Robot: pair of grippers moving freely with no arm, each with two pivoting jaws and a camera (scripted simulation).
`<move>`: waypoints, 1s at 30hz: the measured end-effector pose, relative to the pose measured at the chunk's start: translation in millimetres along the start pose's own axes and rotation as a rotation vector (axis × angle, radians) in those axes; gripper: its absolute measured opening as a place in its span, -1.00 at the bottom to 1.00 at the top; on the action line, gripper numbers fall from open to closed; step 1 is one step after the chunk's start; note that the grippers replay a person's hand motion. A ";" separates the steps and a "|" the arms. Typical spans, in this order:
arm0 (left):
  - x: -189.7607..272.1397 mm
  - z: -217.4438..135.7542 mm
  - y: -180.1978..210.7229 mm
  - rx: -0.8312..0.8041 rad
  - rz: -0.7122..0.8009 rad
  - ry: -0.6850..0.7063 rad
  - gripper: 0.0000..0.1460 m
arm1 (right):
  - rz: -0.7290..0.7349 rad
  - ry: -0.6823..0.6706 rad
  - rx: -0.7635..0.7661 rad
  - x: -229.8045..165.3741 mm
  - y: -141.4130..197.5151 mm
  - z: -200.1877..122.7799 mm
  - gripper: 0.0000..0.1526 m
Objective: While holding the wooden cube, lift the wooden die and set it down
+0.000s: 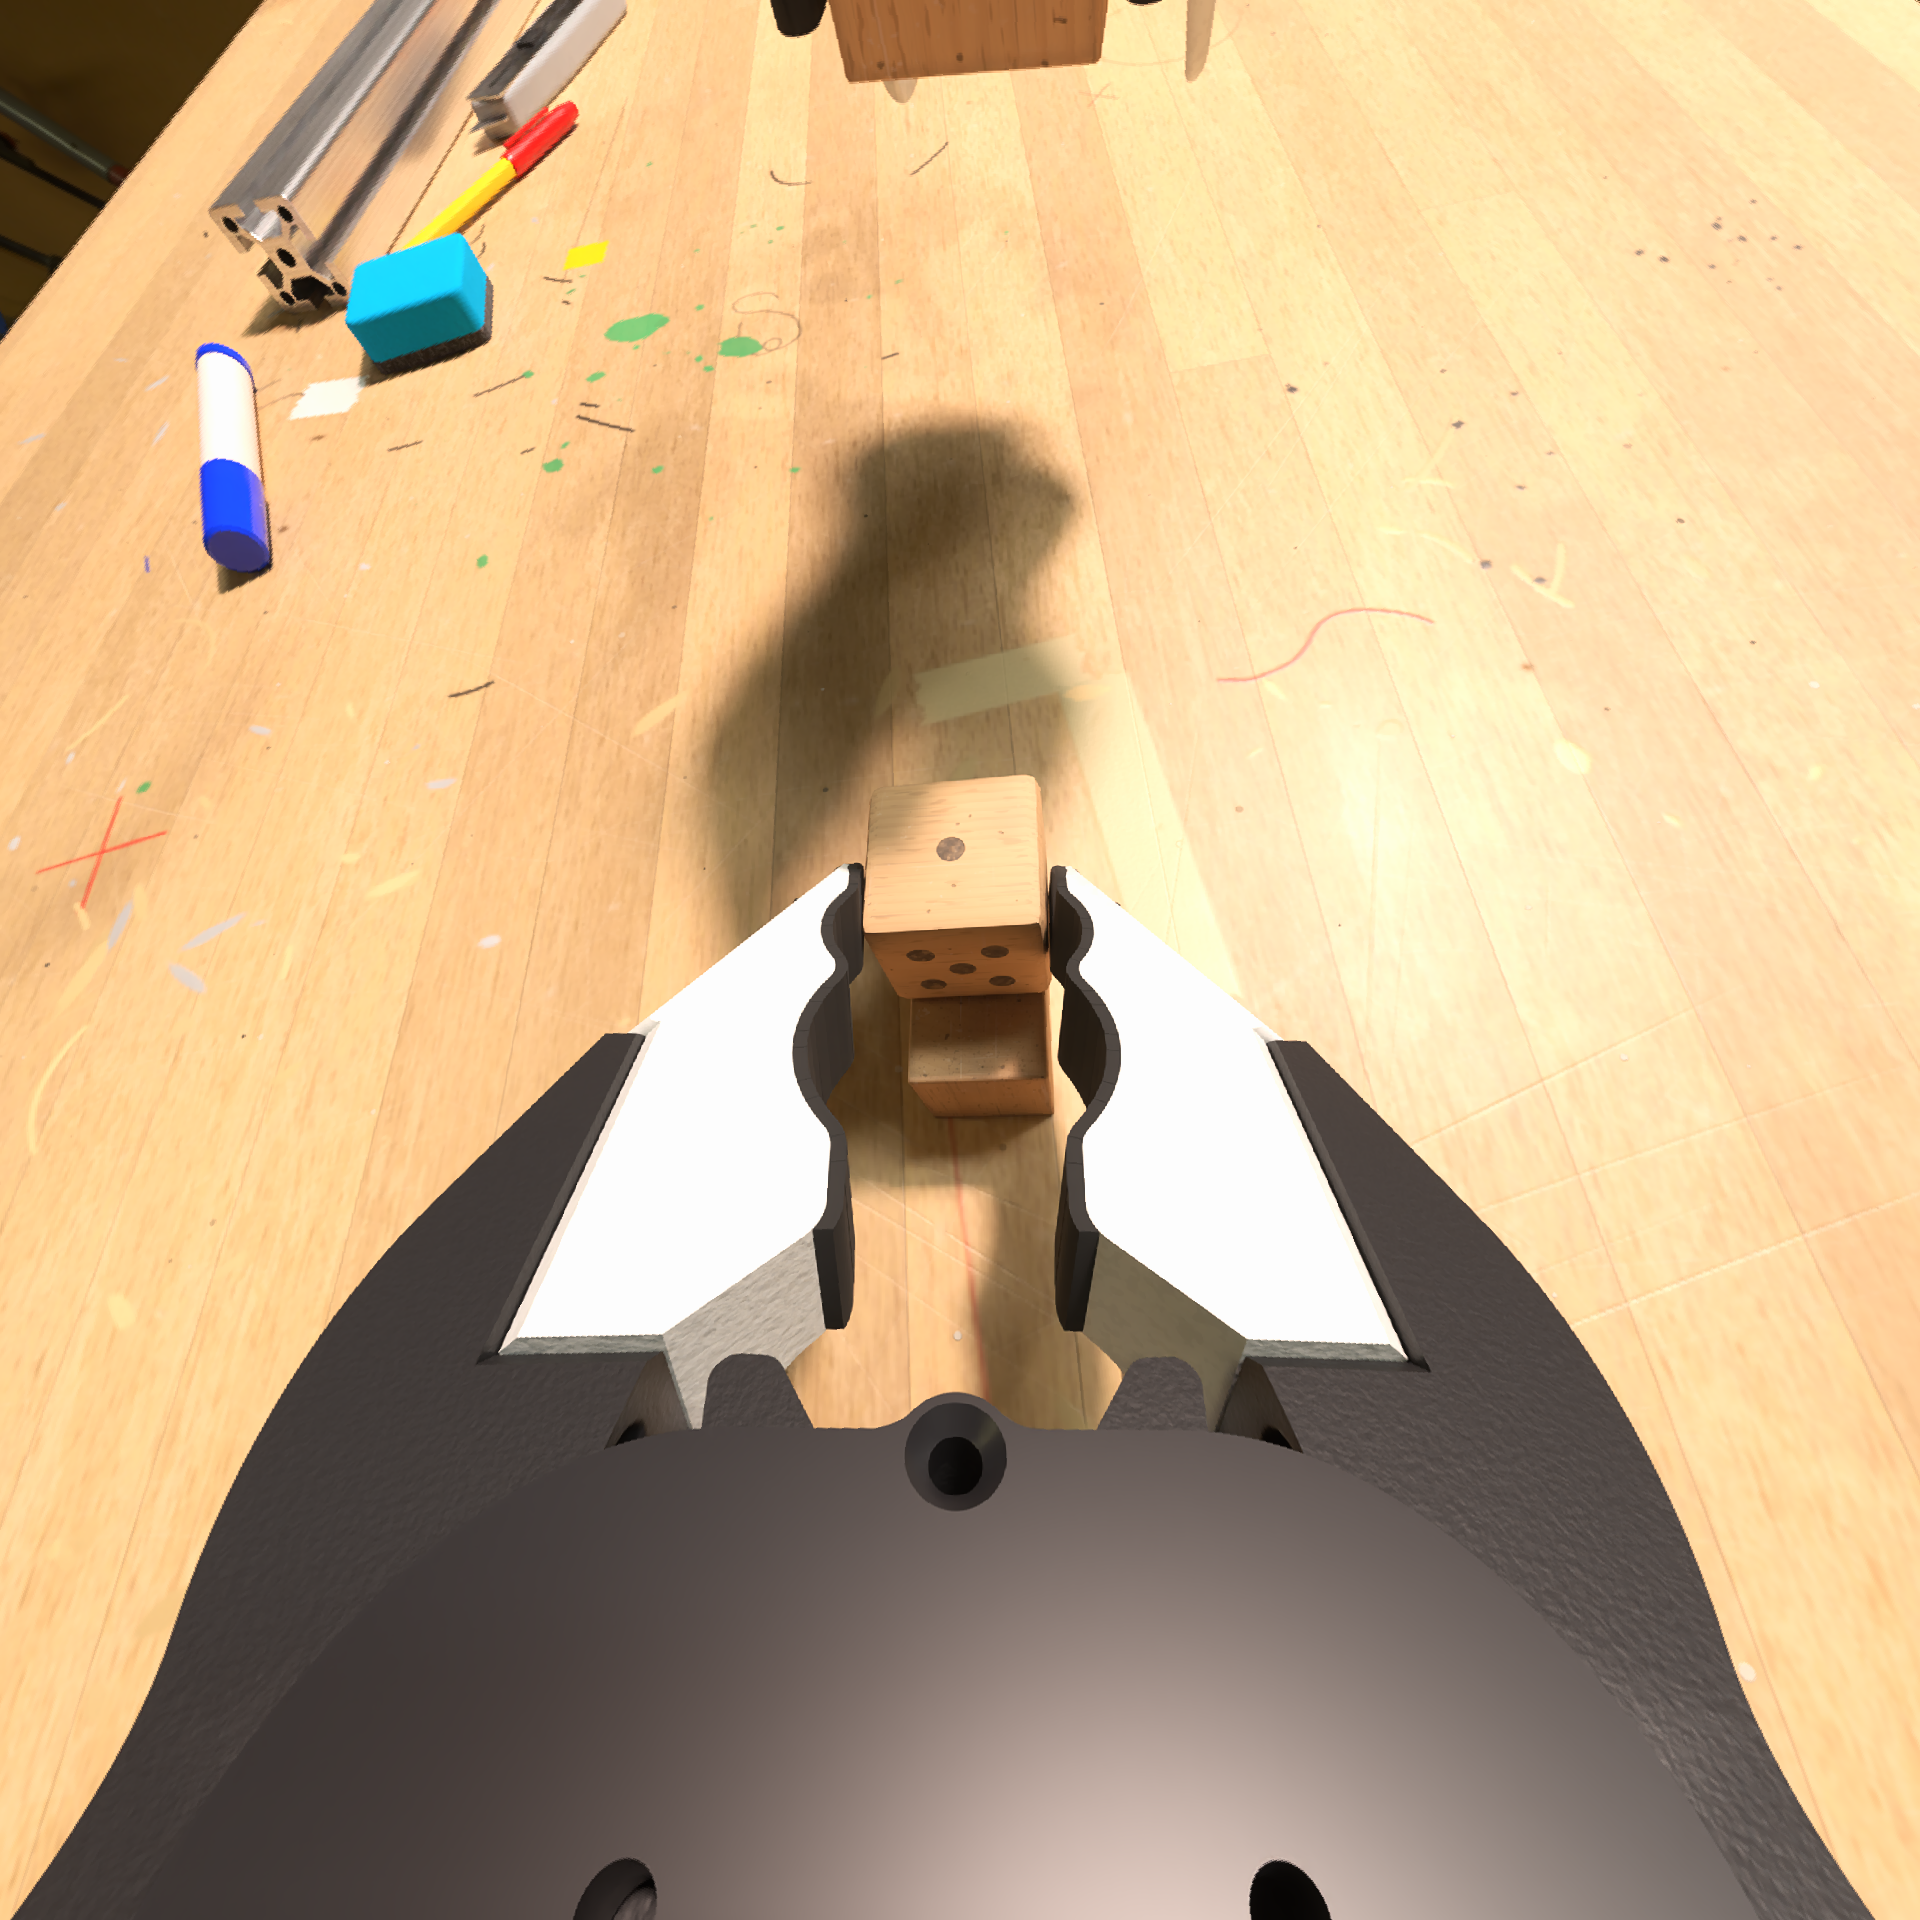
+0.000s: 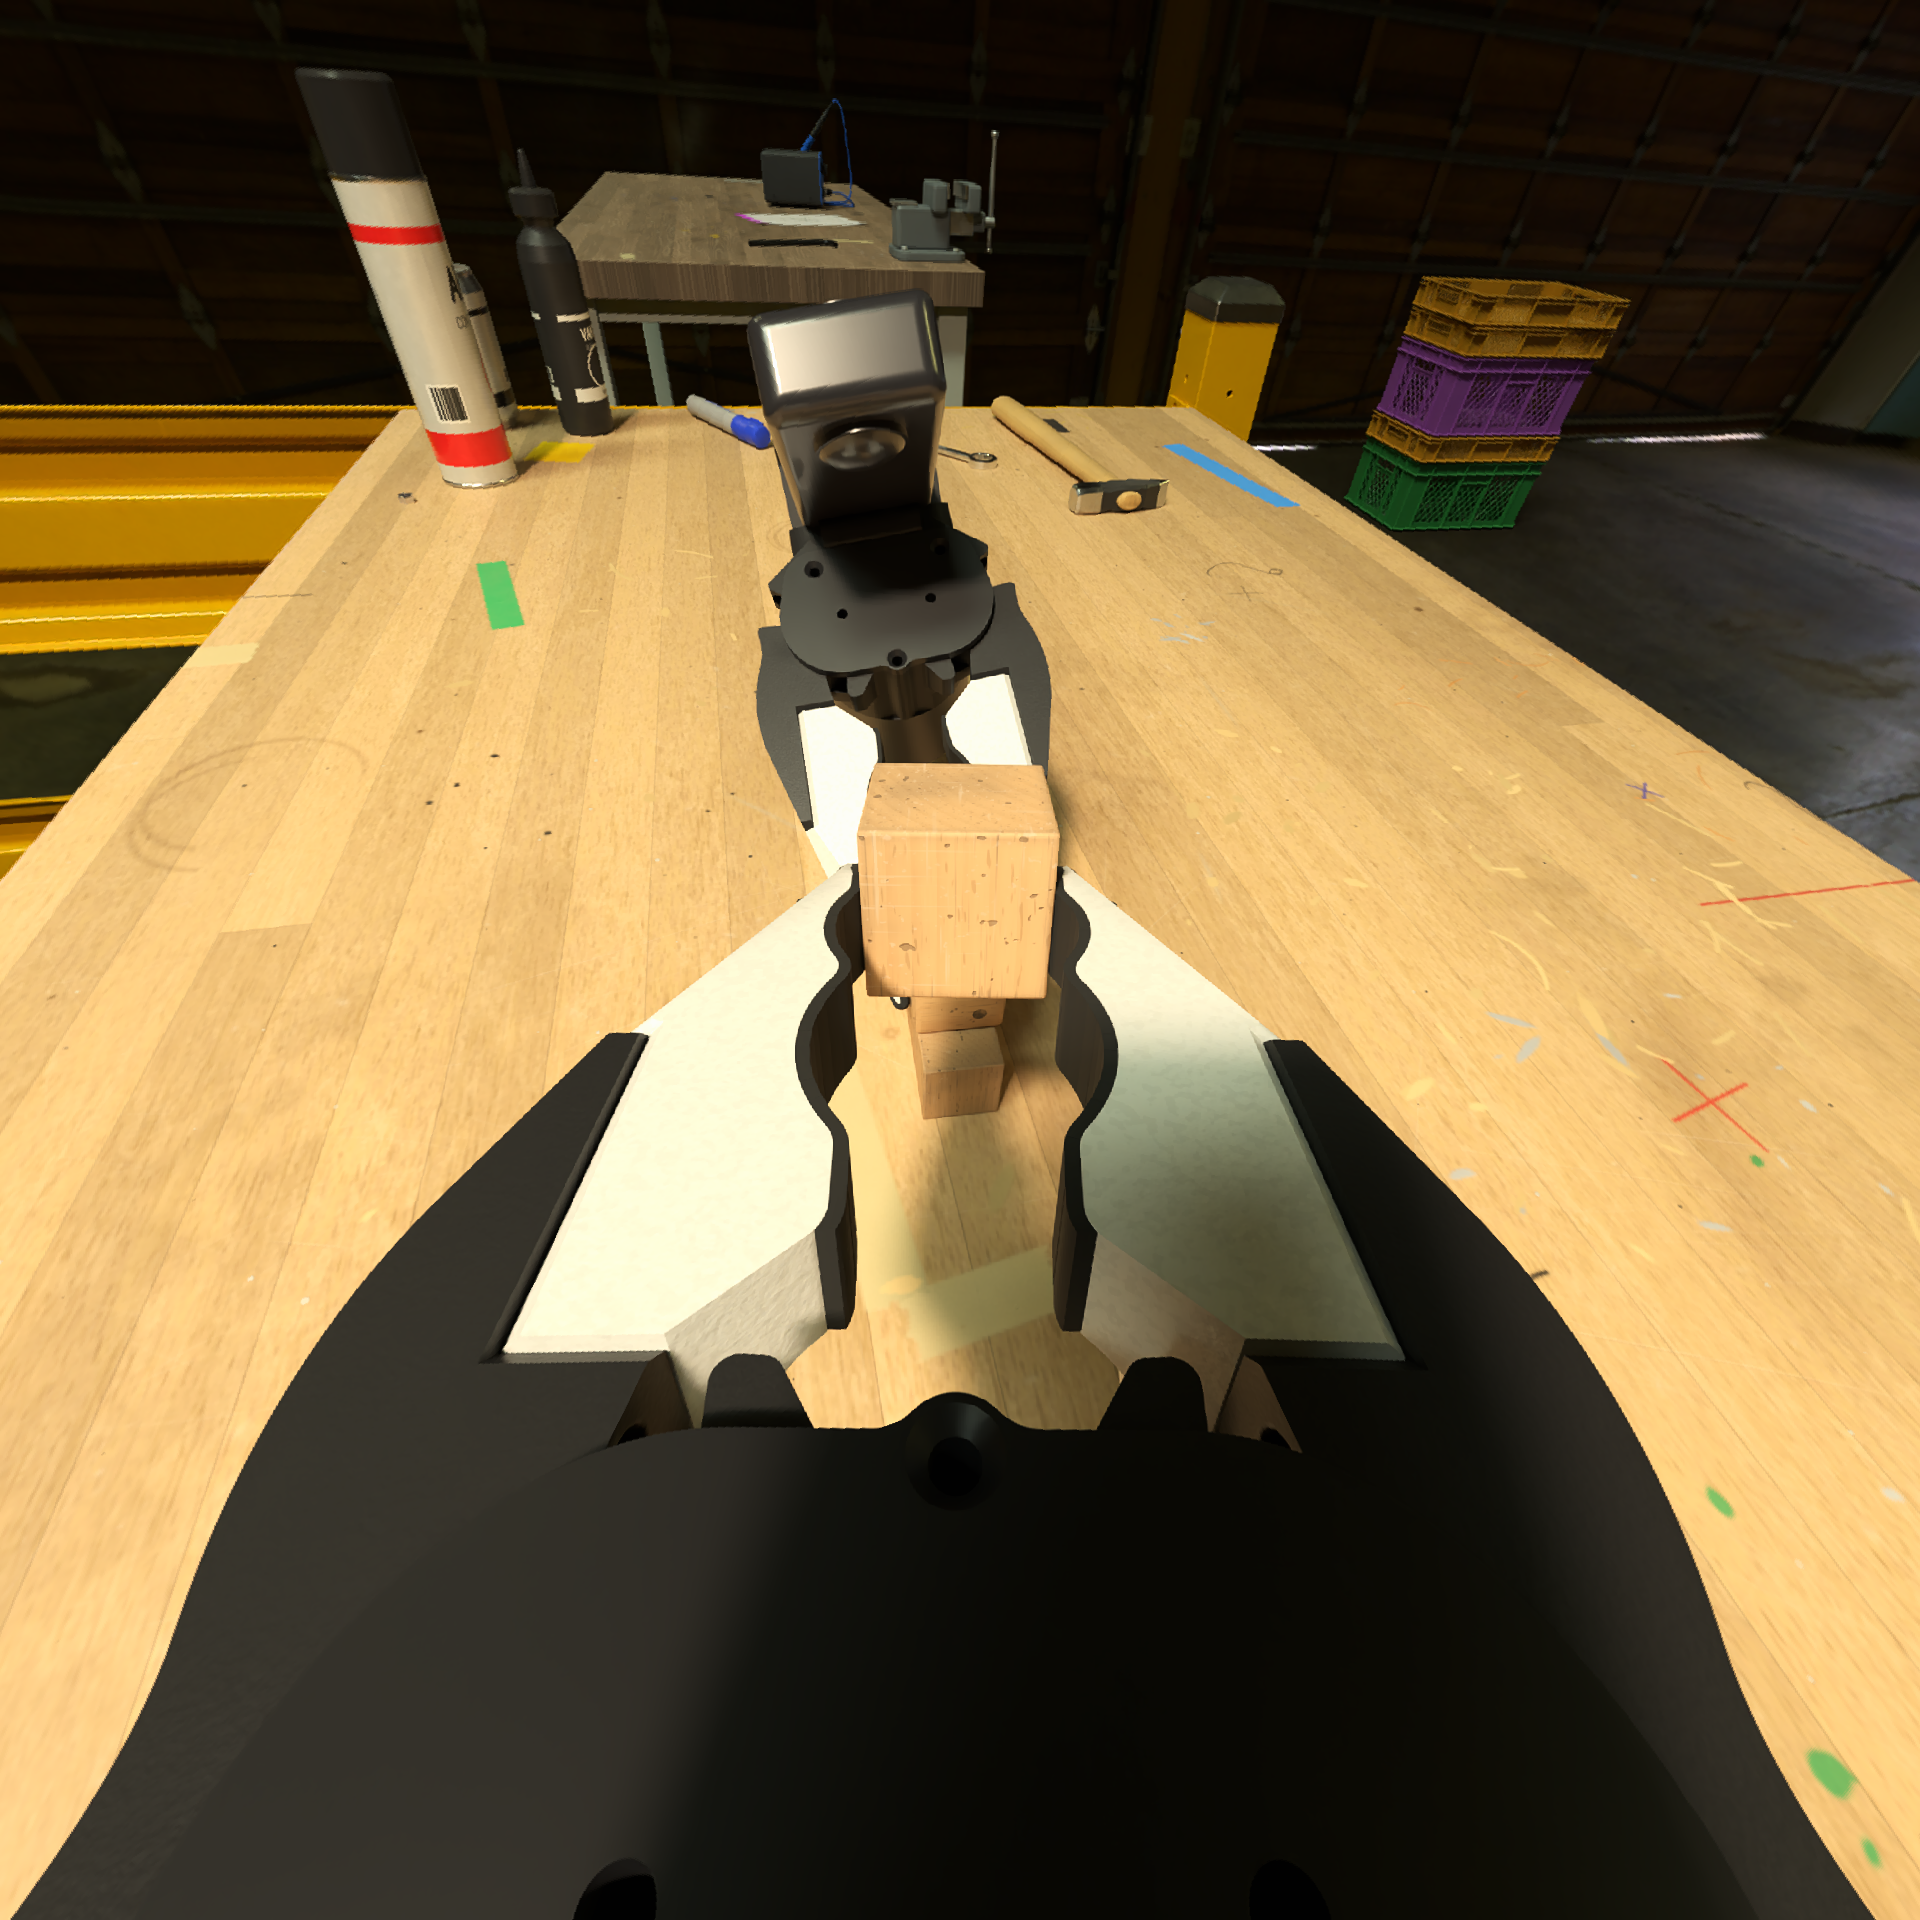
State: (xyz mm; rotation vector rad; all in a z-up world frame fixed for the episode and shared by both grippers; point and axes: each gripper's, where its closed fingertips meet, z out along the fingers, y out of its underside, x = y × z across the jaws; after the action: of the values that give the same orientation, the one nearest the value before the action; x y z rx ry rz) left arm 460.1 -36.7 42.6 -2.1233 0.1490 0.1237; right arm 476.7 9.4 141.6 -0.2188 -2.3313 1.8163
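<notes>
My left gripper (image 1: 956,904) is shut on the wooden die (image 1: 954,868), one pip up and five pips facing me. It holds the die just over a small wooden block (image 1: 982,1060) that stands on the table; I cannot tell if they touch. My right gripper (image 2: 958,904) is shut on the plain wooden cube (image 2: 956,883) and holds it above the table. The cube also shows at the top of the left wrist view (image 1: 966,36). In the right wrist view the cube hides most of the die (image 2: 951,1013), with the small block (image 2: 961,1075) under it and the left gripper's body (image 2: 883,603) behind.
A blue marker (image 1: 231,457), a blue eraser (image 1: 418,296), a red and yellow pen (image 1: 499,171) and an aluminium bar (image 1: 312,177) lie to the left. A hammer (image 2: 1081,457), a tall can (image 2: 416,291) and a black bottle (image 2: 561,301) stand at the far table end.
</notes>
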 end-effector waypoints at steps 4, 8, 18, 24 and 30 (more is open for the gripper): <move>-0.3 1.0 -2.4 0.011 0.005 -0.018 -0.52 | -0.003 0.002 0.003 -0.3 -1.6 0.2 -0.55; 2.6 1.6 -8.1 0.041 -0.003 -0.010 -0.52 | -0.005 0.001 0.000 -0.7 -1.9 0.9 -0.55; 5.9 8.6 -12.6 0.044 -0.003 0.003 -0.52 | -0.003 0.007 0.007 -0.2 -2.2 1.3 -0.55; 3.9 12.6 -14.9 0.050 -0.001 0.004 -0.52 | -0.008 0.006 0.012 -1.3 -3.7 1.5 -0.55; 5.0 14.1 -12.3 0.029 0.003 0.012 -0.52 | -0.011 0.006 0.020 -2.6 -7.0 0.8 -0.55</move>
State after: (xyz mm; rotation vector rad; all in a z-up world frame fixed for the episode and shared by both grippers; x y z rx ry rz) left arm 466.6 -18.5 44.8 -2.0956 0.1602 0.1104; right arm 479.0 6.3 148.1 -0.2078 -2.3045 1.8308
